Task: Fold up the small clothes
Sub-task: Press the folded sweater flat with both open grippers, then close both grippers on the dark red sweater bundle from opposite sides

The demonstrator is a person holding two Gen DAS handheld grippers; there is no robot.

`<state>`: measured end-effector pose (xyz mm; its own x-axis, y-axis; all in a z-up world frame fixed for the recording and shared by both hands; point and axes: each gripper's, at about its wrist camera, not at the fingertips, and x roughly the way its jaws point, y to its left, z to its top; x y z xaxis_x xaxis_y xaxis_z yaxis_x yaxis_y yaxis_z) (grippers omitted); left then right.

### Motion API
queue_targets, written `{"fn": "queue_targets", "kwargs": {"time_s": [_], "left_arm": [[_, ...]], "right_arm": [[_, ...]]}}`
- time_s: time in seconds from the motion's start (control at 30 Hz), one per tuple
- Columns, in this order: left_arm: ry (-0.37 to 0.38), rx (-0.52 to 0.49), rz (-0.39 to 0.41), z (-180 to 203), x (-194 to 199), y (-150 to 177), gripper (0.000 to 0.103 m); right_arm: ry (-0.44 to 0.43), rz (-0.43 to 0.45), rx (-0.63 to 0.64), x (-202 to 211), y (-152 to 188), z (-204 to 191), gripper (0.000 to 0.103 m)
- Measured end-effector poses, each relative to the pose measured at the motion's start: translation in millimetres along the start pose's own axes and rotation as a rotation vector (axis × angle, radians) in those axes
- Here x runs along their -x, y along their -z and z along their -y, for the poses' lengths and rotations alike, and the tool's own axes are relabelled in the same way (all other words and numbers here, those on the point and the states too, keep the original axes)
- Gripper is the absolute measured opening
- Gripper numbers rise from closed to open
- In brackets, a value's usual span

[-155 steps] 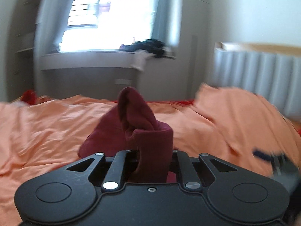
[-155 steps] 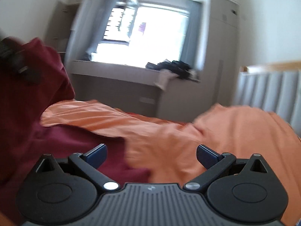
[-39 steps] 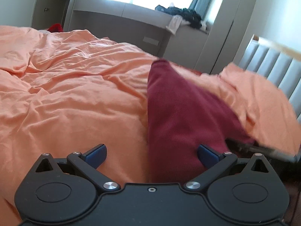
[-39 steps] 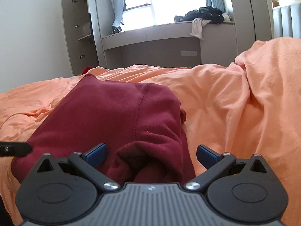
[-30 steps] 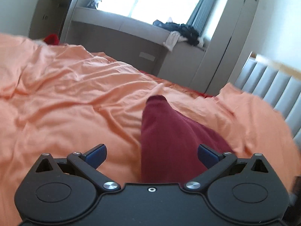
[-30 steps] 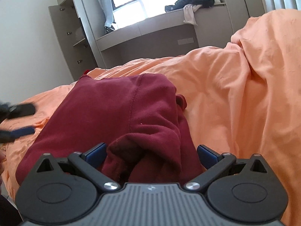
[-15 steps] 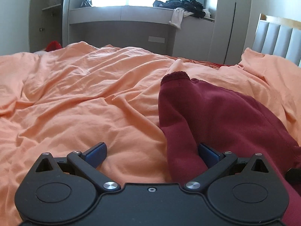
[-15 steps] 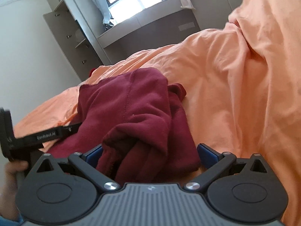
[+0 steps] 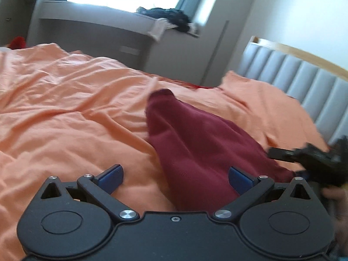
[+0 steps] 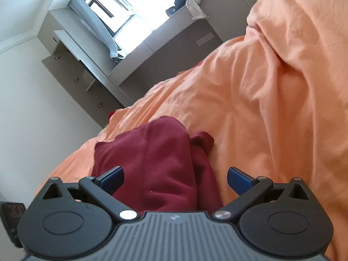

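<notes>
A dark red garment lies bunched and partly folded on the orange bedsheet. My left gripper is open just in front of the garment's near edge, its blue fingertips wide apart with cloth reaching between them but not pinched. In the right wrist view the same red garment lies under and ahead of my right gripper, which is open too and tilted. The right gripper's black body shows at the right edge of the left wrist view, blurred.
A grey padded headboard stands at the right. A window bench with dark clothes piled on it runs along the far wall. Open cabinet drawers stand at the left. The orange sheet is wrinkled all around.
Both views have swung: the right gripper has rolled and risen over the garment, and the left one has turned right. The garment still lies on the bed; both grippers stay open.
</notes>
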<state>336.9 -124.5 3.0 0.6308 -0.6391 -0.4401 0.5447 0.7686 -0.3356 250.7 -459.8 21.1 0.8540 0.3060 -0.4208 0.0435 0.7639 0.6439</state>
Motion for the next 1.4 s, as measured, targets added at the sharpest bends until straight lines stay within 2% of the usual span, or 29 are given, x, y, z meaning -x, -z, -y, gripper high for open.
{"fn": "queue_targets", "kwargs": {"time_s": [0.07,0.17,0.27,0.37,1.3,1.4], "left_arm": [[0.005,-0.024,0.044,-2,3,15,0.103],[-0.051,-0.057,0.091,6,6,29,0.103],[-0.069,-0.049,0.076,10,7,27,0.103],[-0.054,-0.022,0.064,5,10,25,0.103],[-0.039,-0.021,0.058,1,13,25,0.103],[0.006,-0.014,0.044,0,13,21,0.103]], "right_arm": [[0.025,-0.017,-0.013,-10,7,2,0.103],[0.023,0.004,-0.043,-13,20,8,0.102],[0.021,0.019,-0.072,-11,23,11,0.102],[0.040,0.026,-0.054,-14,25,8,0.102],[0.145,0.016,0.068,-20,27,-17,0.103],[0.142,0.011,0.078,-19,27,-18,0.103]]}}
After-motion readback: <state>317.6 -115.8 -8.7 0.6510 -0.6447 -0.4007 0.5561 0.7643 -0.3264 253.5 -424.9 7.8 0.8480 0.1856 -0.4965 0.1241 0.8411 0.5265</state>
